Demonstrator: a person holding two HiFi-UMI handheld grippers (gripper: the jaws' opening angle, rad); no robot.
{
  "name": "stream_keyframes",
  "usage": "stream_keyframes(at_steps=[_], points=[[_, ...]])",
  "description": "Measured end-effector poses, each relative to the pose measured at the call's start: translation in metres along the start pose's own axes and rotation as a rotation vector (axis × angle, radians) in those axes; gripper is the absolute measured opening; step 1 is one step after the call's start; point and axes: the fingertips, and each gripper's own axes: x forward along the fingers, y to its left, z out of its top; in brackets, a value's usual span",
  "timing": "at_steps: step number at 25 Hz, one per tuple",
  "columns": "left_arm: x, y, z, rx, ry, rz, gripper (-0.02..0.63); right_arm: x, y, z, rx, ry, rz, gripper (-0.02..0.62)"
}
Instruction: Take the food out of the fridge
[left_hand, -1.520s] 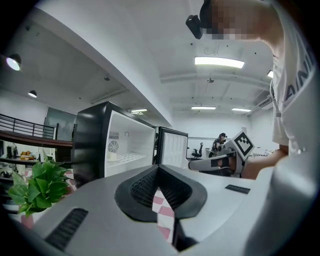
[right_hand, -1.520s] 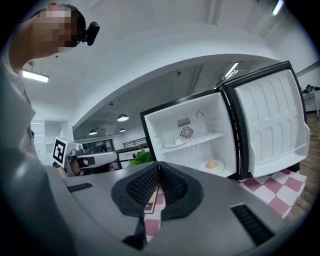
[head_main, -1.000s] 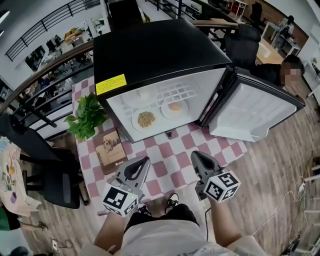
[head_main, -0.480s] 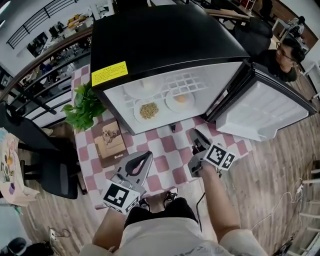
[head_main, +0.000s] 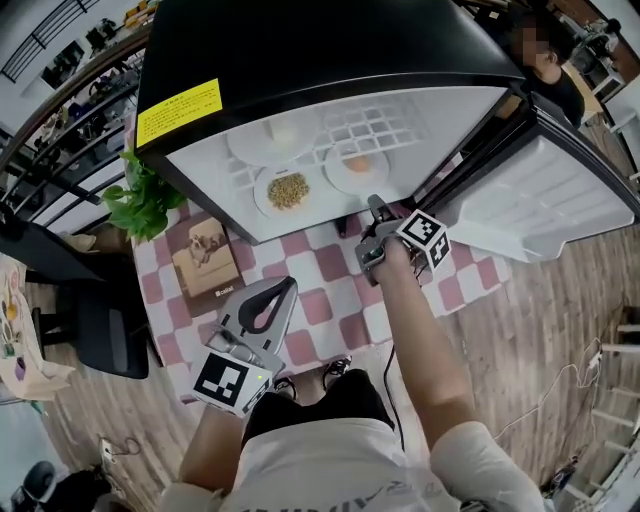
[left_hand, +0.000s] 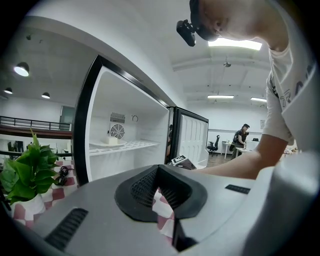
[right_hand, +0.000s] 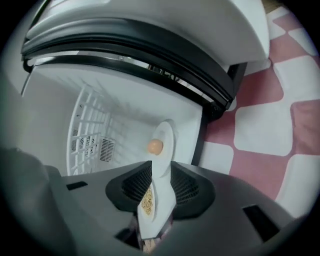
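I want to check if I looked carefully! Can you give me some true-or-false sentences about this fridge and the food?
1. The fridge has its door open. True.
2. The right gripper holds a plate. False: its jaws have just been opening, nothing is between them.
3. A green plant stands beside the fridge. True.
4. The plate of grains is on top of the fridge. False: it is inside.
5. The left gripper reaches into the fridge. False: it is well short of it, jaws together.
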Motion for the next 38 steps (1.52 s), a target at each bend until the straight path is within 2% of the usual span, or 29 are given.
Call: stream_keyframes(at_steps=[5,9,19,21,23,30,38], points=[[0.003,0.001,-0.003,-0.005,0.004,0.009,0.003,0.020,-0.008,0.005,0.041,-0.011,-0.054,0.109],[0.002,-0.003,-0.006,-0.044,0.016,0.010,0.003,0.030,-0.015,0.006,0.067,-0.013,-0.090,0.109],[0.000,0.000,-0.016,-0.083,0.025,0.025,0.003,0.041,-0.014,0.013,0.128,-0.036,-0.081,0.107],[0.000,0.000,-0.018,-0.084,0.026,0.026,0.002,0.042,-0.017,0.013,0.151,-0.035,-0.093,0.089],[-0.002,0.001,-0.021,-0.073,0.028,0.027,0.003,0.042,-0.021,0.014,0.174,-0.041,-0.104,0.044],[-0.006,-0.003,-0.026,-0.095,0.043,0.022,0.003,0.038,-0.021,0.010,0.231,-0.076,-0.009,0.031],[-0.008,-0.002,-0.024,-0.095,0.037,0.008,0.002,0.023,-0.014,0.007,0.224,-0.109,0.070,0.025]])
